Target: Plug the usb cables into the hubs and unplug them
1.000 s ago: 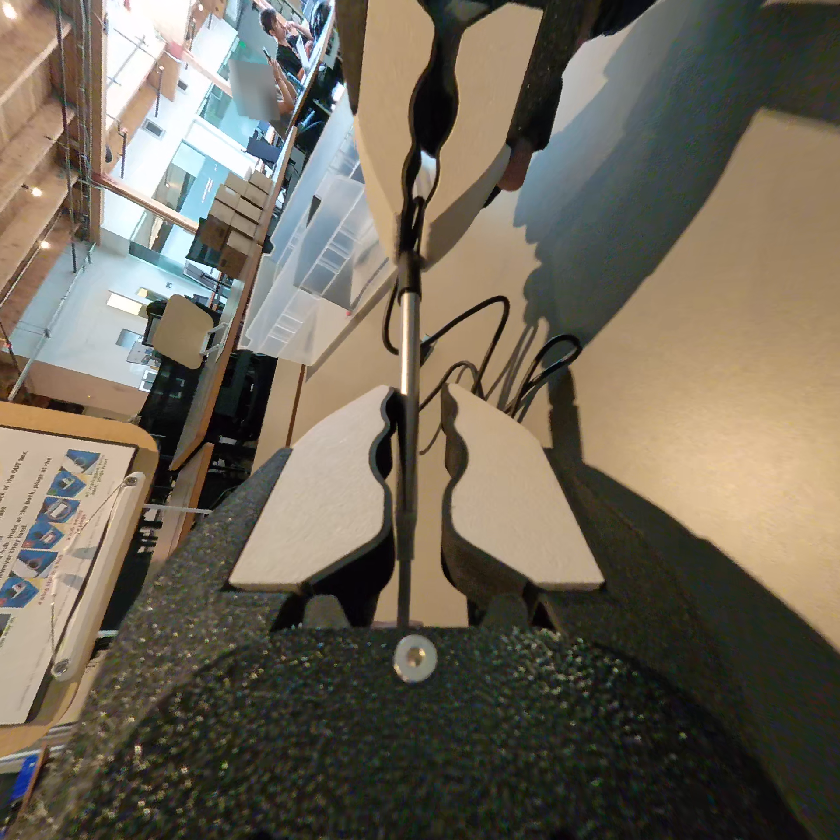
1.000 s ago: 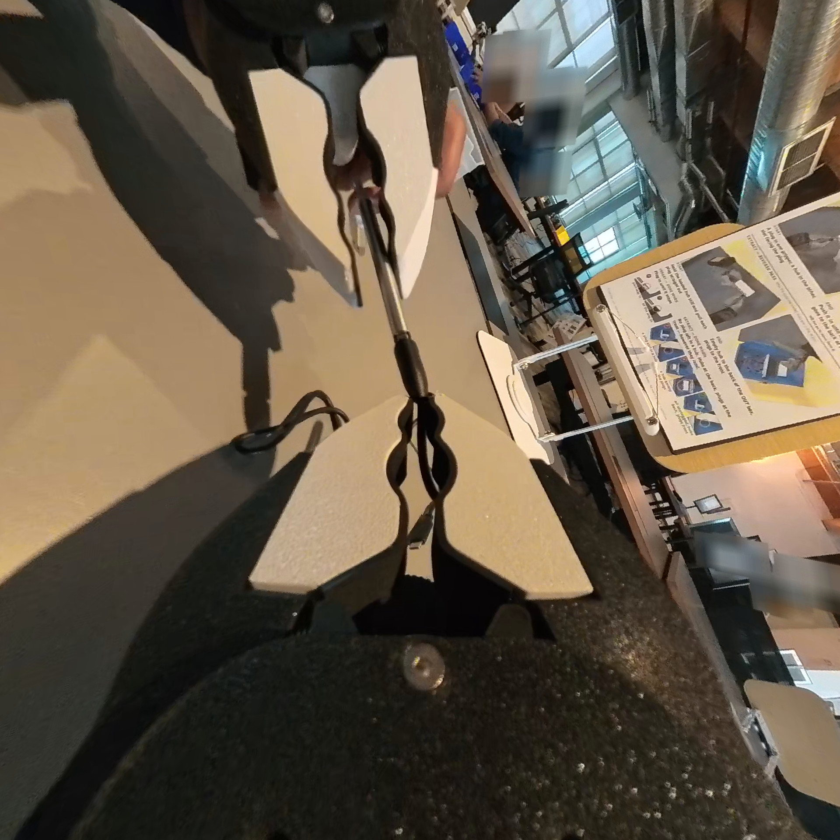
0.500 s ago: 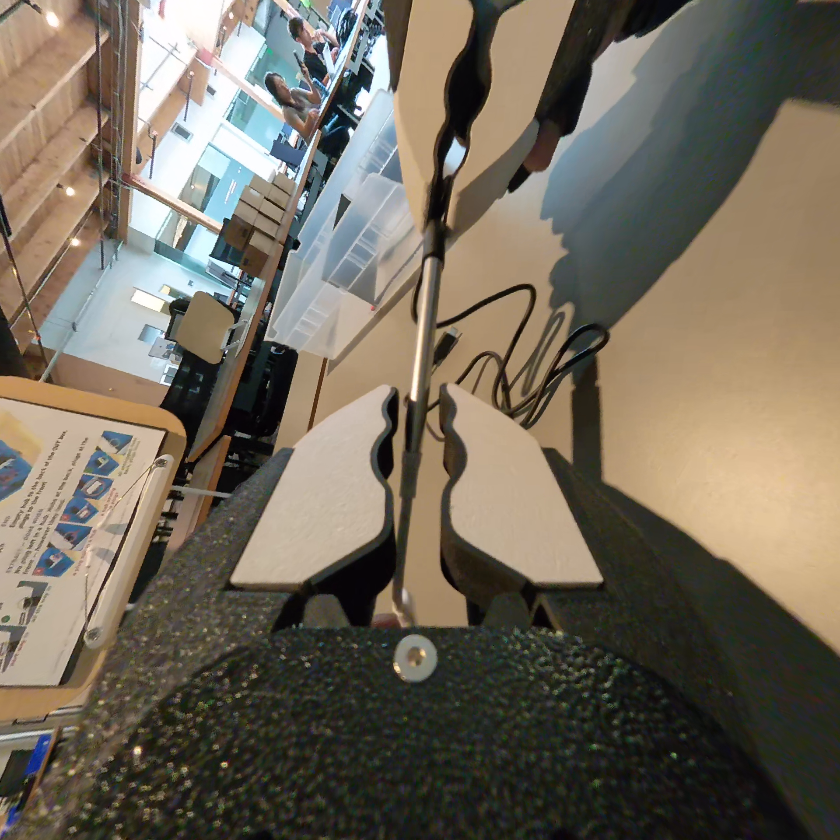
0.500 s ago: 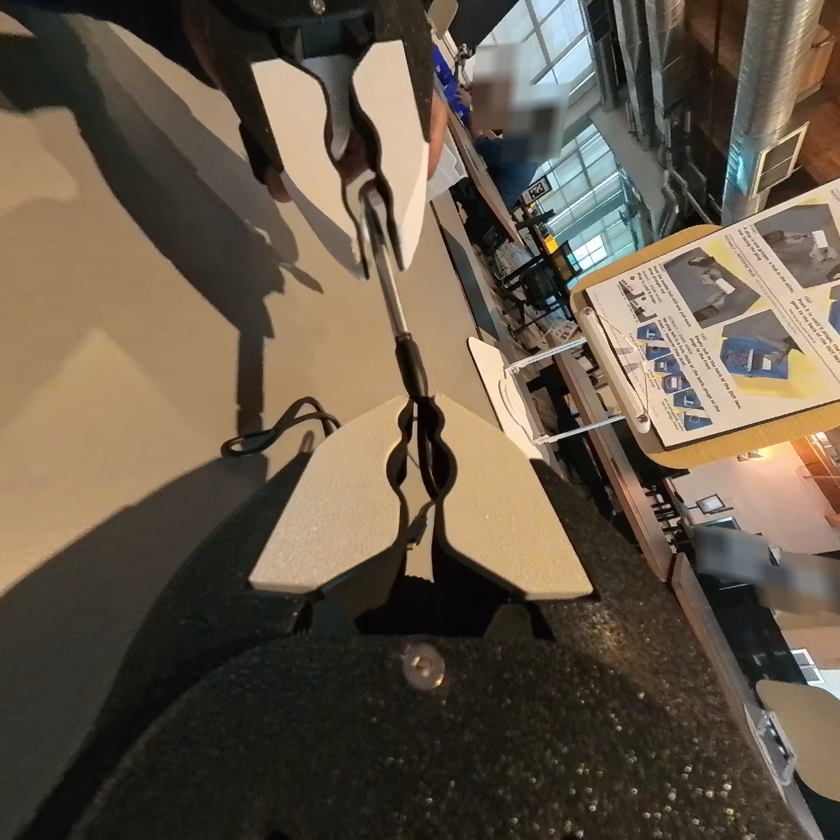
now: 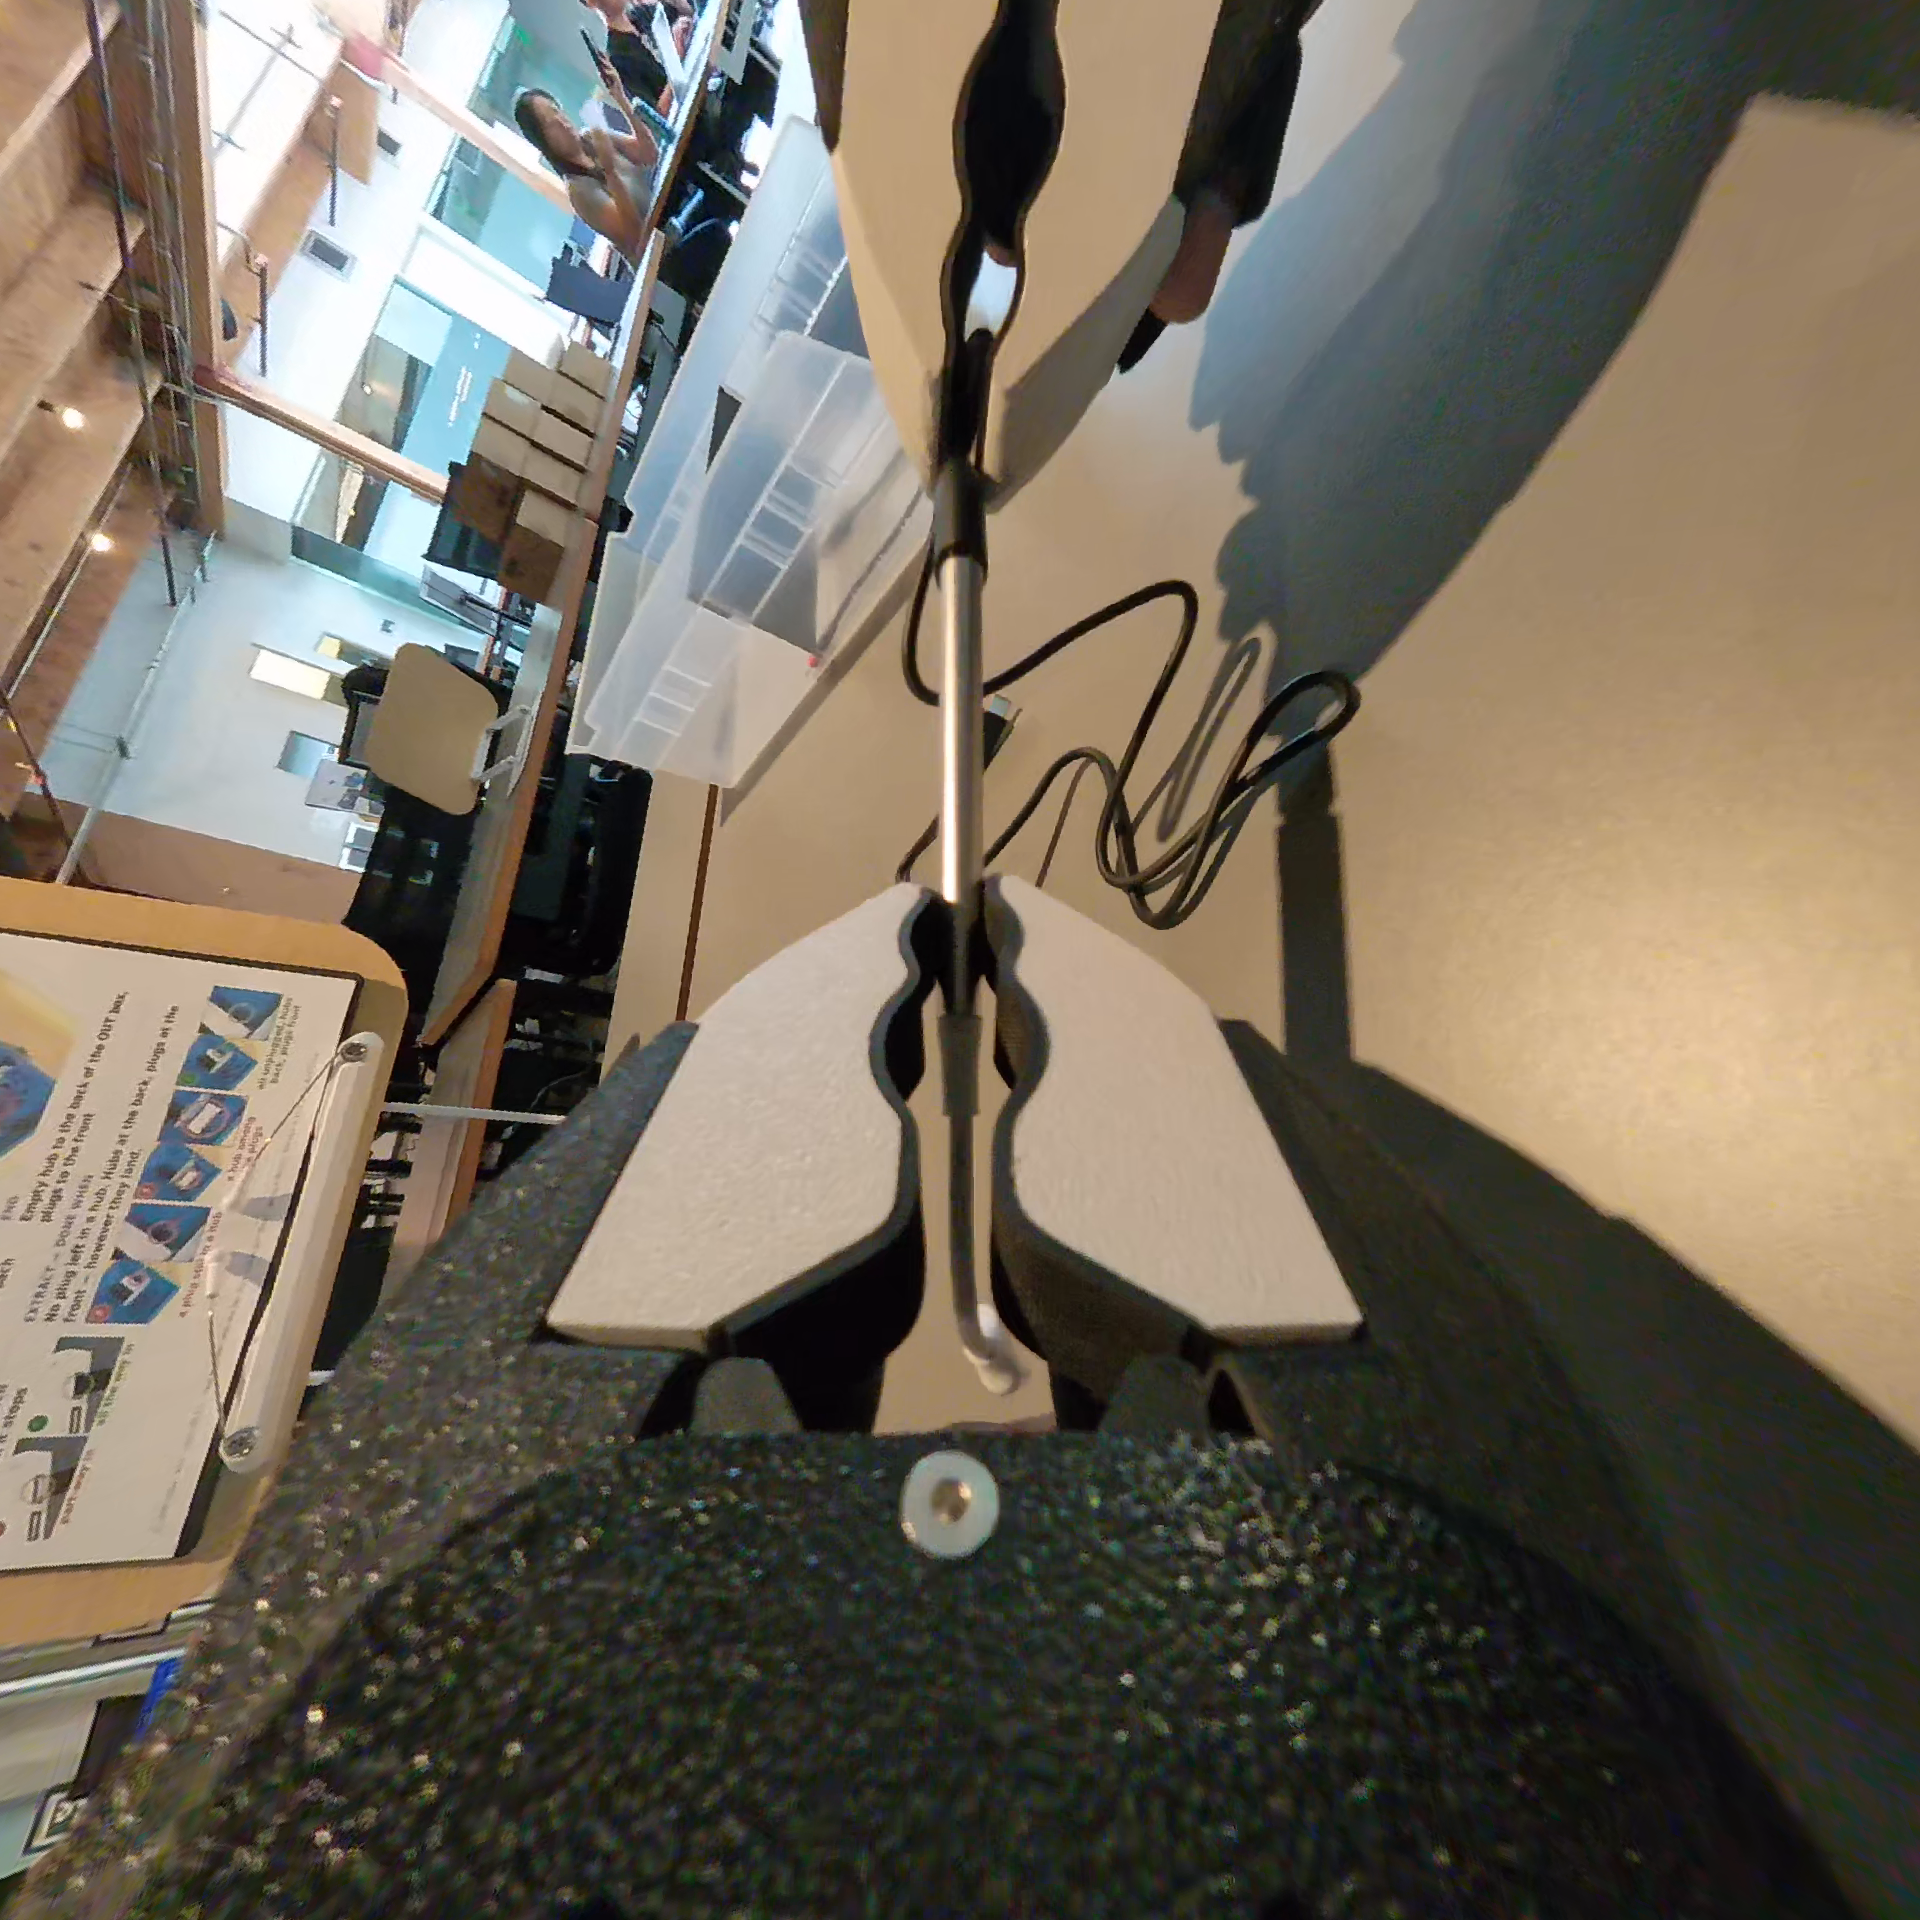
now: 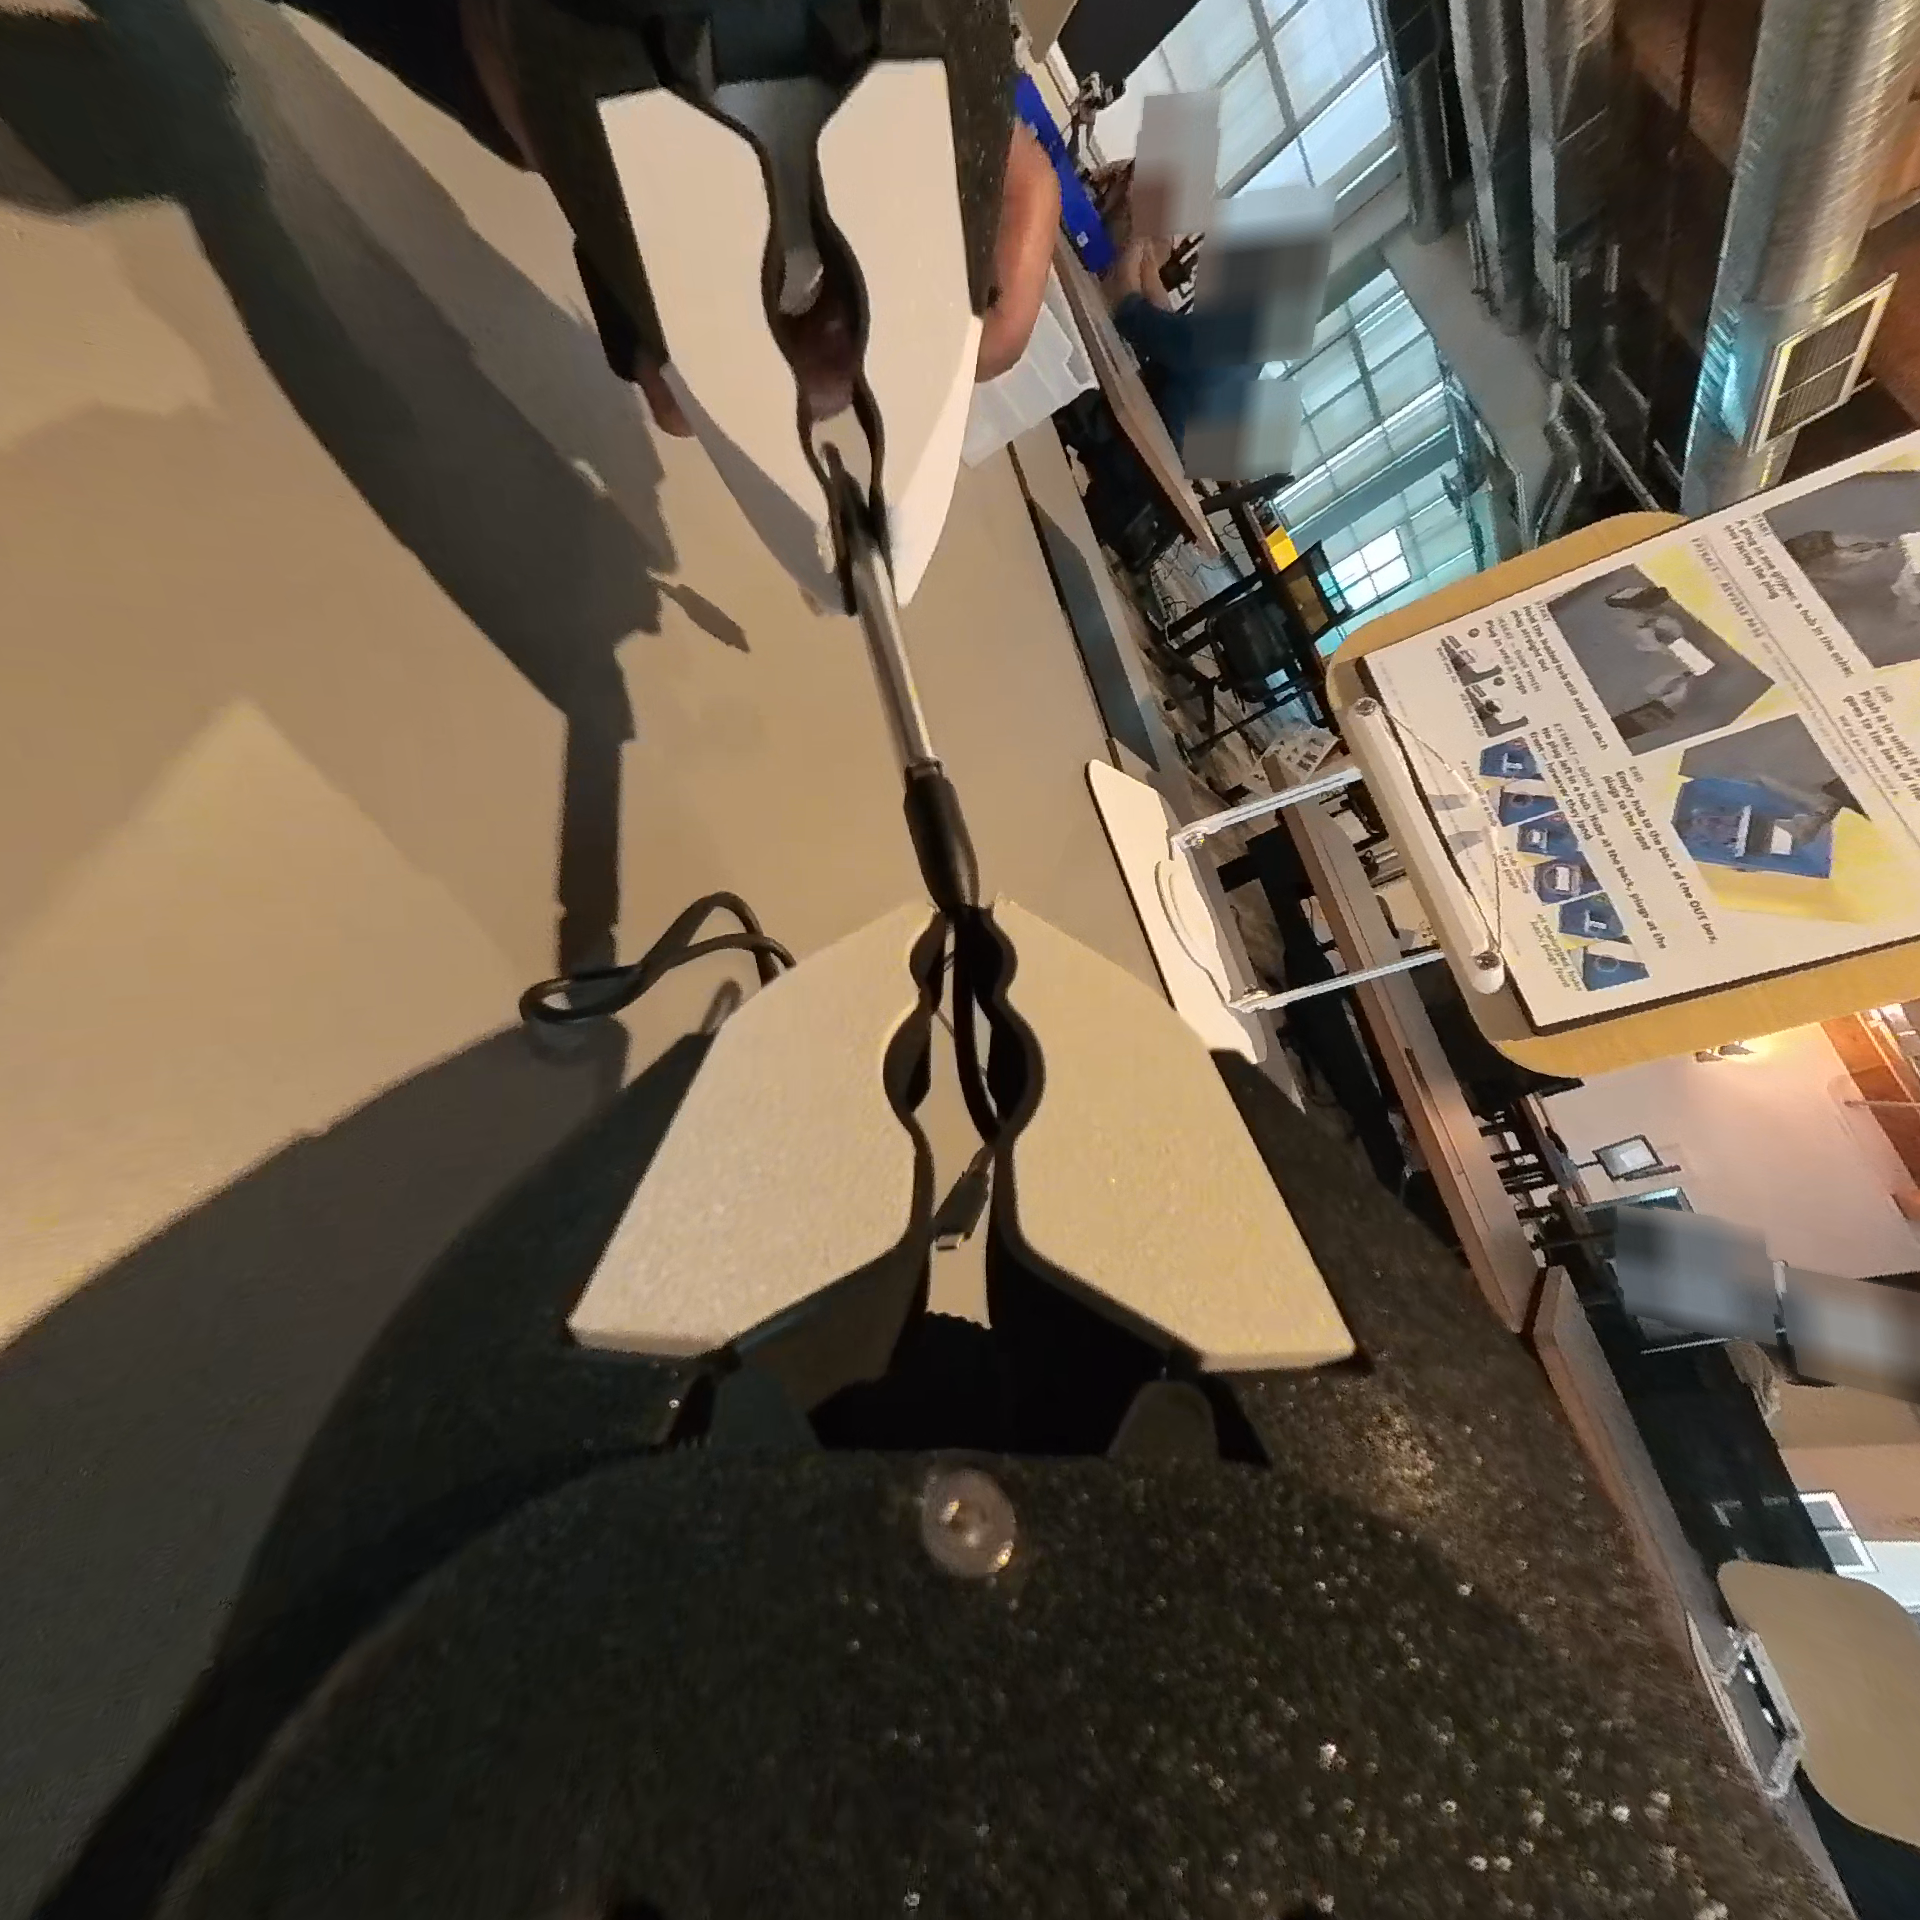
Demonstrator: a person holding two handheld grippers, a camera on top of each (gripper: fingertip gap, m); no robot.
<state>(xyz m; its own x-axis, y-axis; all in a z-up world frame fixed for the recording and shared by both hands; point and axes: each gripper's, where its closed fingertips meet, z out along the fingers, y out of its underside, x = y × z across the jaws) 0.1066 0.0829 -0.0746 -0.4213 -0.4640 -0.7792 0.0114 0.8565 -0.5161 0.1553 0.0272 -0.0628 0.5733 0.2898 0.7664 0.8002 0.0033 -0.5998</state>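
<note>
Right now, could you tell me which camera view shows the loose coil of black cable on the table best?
The left wrist view: the black cable lies looped in the open on the table, past the silver hub. In the right wrist view only one small loop shows; the right gripper hides the rest.

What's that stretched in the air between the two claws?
A slim silver hub with a black usb cable plug at one end bridges them. The left claw grips the hub, the right claw the cable; both wrist views show it.
</note>
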